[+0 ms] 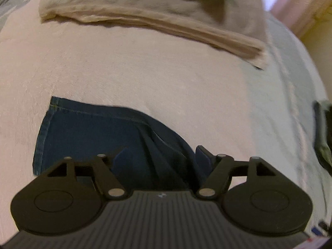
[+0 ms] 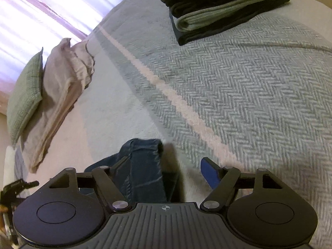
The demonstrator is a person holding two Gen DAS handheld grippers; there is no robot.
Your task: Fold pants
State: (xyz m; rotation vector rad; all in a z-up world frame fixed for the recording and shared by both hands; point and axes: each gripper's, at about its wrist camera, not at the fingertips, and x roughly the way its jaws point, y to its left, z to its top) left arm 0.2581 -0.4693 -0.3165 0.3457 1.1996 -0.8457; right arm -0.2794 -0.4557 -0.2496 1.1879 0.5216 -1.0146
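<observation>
Bed surface: herringbone blanket, pinkish on its left part. Dark blue pants lying flat on the pink area, hem edge at left, folds bunching between the left gripper jaws, which are standing apart, not pinching. Right gripper also spread, pants end sitting between its fingers. Beige pillow far side; folded dark clothes stack far right.

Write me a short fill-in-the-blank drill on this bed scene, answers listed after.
1. The pants lying under the left tool are dark ____.
2. The folded stack of clothes on the herringbone blanket holds one ____ piece between black ones.
3. In the right wrist view, a green ____ leans against the beige pillow.

Missing words: blue; green; cushion
</observation>
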